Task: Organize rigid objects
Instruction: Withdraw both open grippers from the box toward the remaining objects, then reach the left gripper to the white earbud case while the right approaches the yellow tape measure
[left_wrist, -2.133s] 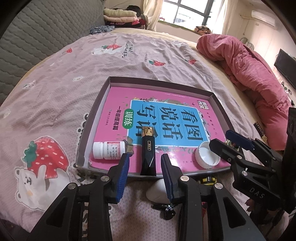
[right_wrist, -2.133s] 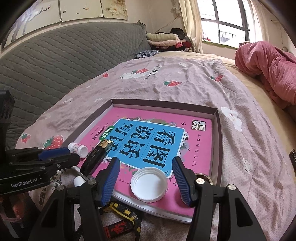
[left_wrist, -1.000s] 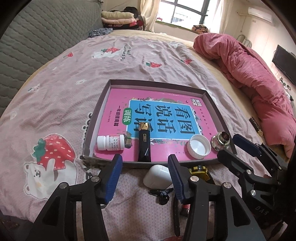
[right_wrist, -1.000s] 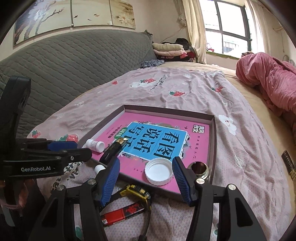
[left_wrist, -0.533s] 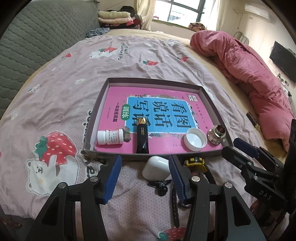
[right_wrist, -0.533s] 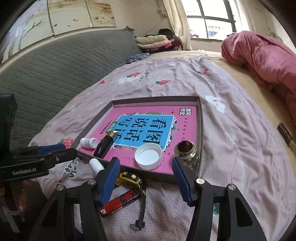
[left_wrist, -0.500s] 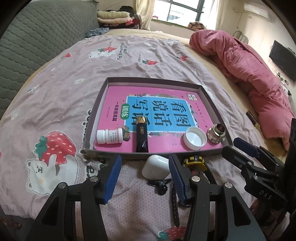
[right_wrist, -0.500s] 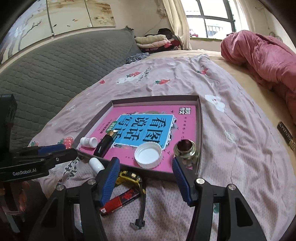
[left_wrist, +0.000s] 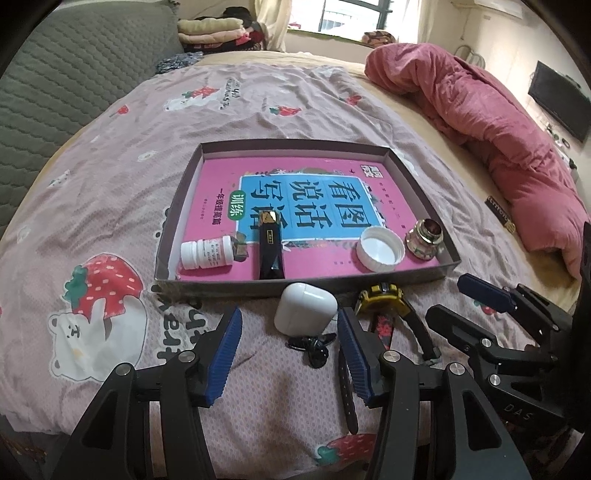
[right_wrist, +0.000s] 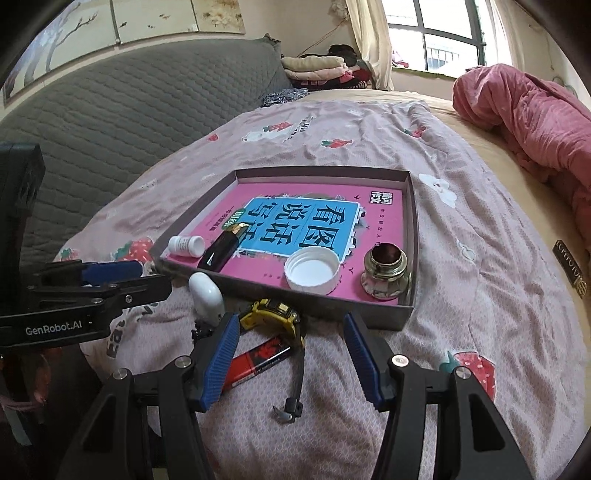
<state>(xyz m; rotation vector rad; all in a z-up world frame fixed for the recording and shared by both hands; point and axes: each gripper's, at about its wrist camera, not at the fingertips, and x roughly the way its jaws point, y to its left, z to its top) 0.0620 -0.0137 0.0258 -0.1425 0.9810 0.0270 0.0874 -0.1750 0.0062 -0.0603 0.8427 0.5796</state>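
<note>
A bed covered by a pink strawberry-print sheet (left_wrist: 110, 206) holds a shallow grey tray (left_wrist: 177, 206) lined with a pink and blue book cover (left_wrist: 303, 199). Inside the tray, along its near edge from left to right, lie a white pill bottle (left_wrist: 207, 253) on its side, a black lighter (left_wrist: 269, 247), a white cap (left_wrist: 380, 249) and a small metal jar (left_wrist: 424, 238). Just outside the tray rest a white earbud case (left_wrist: 304, 312), a yellow watch (left_wrist: 382, 295) and a red lighter (right_wrist: 260, 358). The left gripper (left_wrist: 288, 356) and right gripper (right_wrist: 288, 360) hover near these, both spread wide and holding nothing.
</note>
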